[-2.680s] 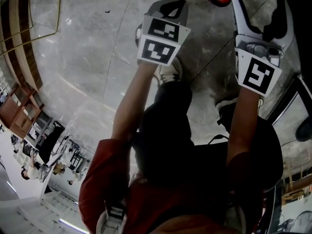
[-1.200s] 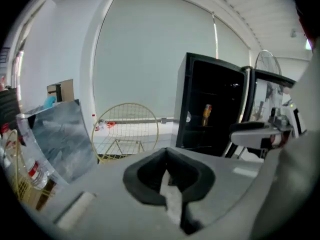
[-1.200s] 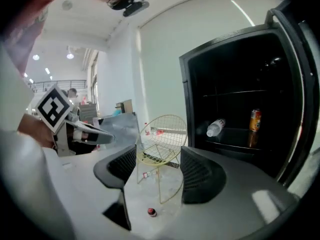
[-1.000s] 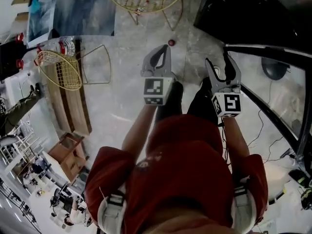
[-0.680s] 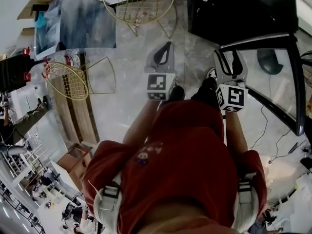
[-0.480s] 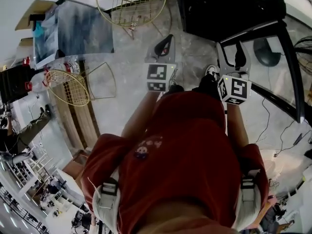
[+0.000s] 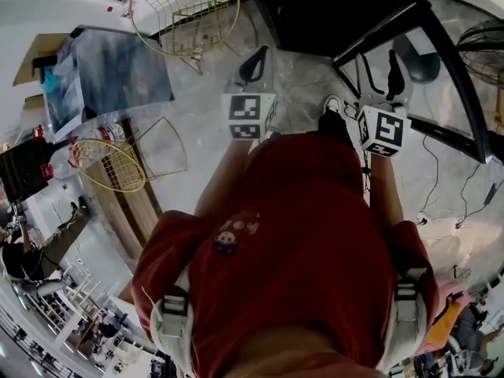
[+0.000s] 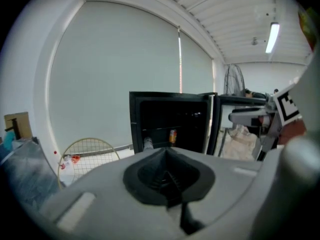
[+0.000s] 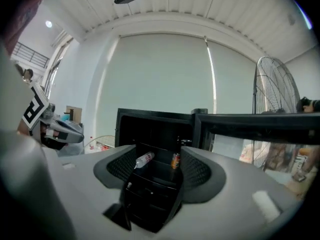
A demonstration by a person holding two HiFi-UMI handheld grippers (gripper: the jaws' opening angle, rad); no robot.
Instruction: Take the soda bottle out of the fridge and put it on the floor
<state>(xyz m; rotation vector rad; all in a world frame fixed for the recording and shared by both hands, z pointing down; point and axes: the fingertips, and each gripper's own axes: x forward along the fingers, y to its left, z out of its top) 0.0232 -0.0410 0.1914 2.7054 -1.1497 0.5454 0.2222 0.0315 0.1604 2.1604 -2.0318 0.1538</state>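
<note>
Soda bottle (image 9: 144, 159) in far fridge (image 9: 150, 121), long axis slanting up to right, our left gripper (image 8: 167, 159) clenched, right gripper (image 9: 157, 160) released.

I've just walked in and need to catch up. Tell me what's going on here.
A person stands facing an open fridge with a gripper in each hand, both pointed at it. The left gripper is shut and empty, and the right gripper is open and empty. Inside the fridge, a bottle and a can sit on a shelf, with neither gripper touching them.
</note>
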